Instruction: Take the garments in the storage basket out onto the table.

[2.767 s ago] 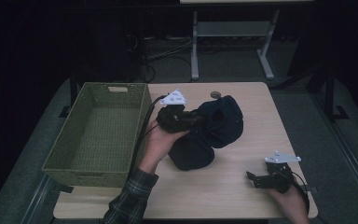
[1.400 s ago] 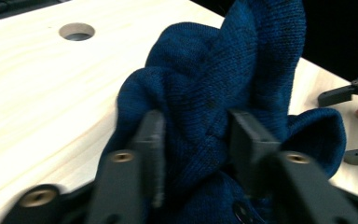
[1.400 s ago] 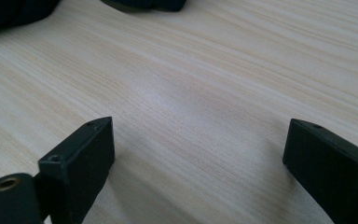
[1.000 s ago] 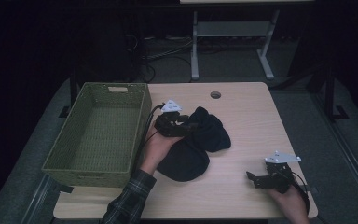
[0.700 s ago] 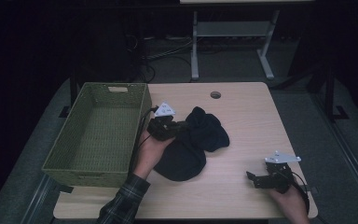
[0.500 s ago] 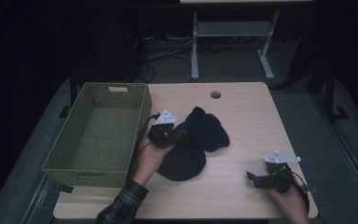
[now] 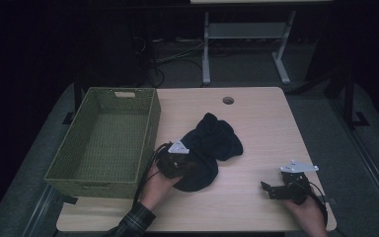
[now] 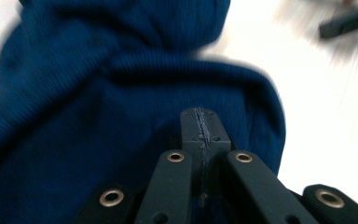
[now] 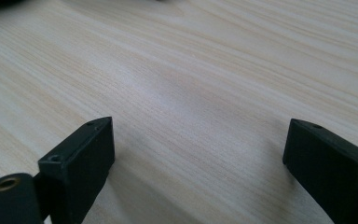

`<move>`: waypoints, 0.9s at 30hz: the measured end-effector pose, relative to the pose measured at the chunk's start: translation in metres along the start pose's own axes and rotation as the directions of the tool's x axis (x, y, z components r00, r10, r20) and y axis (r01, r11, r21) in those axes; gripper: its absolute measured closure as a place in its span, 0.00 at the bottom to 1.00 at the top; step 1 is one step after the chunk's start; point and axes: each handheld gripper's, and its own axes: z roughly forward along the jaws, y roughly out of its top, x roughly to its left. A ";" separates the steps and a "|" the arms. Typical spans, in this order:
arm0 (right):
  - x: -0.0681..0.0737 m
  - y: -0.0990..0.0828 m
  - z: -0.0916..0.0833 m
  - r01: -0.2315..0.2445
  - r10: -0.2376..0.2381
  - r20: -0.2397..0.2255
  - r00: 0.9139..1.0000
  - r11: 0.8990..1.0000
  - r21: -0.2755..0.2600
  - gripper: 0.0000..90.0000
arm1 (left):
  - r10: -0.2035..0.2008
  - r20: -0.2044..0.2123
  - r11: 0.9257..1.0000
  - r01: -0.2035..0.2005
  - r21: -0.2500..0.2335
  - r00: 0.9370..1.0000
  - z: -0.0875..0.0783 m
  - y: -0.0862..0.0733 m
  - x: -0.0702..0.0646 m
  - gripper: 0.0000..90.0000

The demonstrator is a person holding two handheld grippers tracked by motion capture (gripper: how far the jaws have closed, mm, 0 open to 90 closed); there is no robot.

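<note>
High view: left hand-held gripper (image 7: pixel 190 165) lower, nearer basket (image 7: pixel 103 143), jaws just clenched against blue garment (image 7: pixel 212 145).

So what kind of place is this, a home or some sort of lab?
Probably a lab or workshop, not a home: a plain wooden table on dark carpet, loose cables on the floor behind, and a metal bench frame beyond.
</note>
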 end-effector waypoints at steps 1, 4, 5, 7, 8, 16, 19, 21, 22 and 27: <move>0.000 0.000 0.000 0.000 0.000 0.000 1.000 1.000 -0.001 0.09 | -0.002 0.006 1.000 0.002 0.017 1.000 0.003 -0.002 0.000 1.00; 0.000 0.000 0.000 0.001 -0.001 -0.001 1.000 1.000 -0.001 0.09 | -0.005 0.014 0.998 0.004 0.055 1.000 0.013 -0.006 -0.001 1.00; 0.000 0.000 0.000 0.001 -0.001 -0.001 1.000 1.000 0.000 0.10 | 0.005 0.019 0.997 -0.006 0.074 1.000 0.016 -0.007 -0.001 1.00; 0.000 0.000 0.000 0.001 -0.001 -0.001 1.000 1.000 0.000 0.10 | 0.011 0.024 0.996 -0.013 0.090 1.000 0.021 -0.007 -0.004 1.00; 0.000 0.000 0.000 0.002 -0.002 -0.002 1.000 1.000 0.000 0.09 | 0.020 0.029 0.995 -0.023 0.099 0.999 0.024 -0.007 -0.005 1.00; 0.000 0.000 0.000 0.005 -0.005 -0.004 1.000 1.000 0.001 0.10 | 0.059 0.097 0.992 -0.069 0.109 0.994 0.039 -0.001 -0.025 1.00; 0.000 0.000 0.000 0.005 -0.005 -0.004 1.000 1.000 0.001 0.10 | 0.072 0.119 0.991 -0.084 0.103 0.990 0.044 0.002 -0.034 1.00; 0.000 0.000 0.000 0.005 -0.005 -0.004 1.000 1.000 0.001 0.10 | 0.077 0.133 0.991 -0.090 0.096 0.988 0.048 0.003 -0.039 1.00; 0.000 0.000 0.000 0.005 -0.005 -0.004 1.000 1.000 0.001 0.10 | 0.084 0.139 0.990 -0.098 0.102 0.987 0.049 0.004 -0.041 1.00; 0.000 0.000 0.000 0.005 -0.005 -0.004 1.000 1.000 0.001 0.10 | 0.108 0.173 0.988 -0.125 0.088 0.979 0.058 0.008 -0.054 1.00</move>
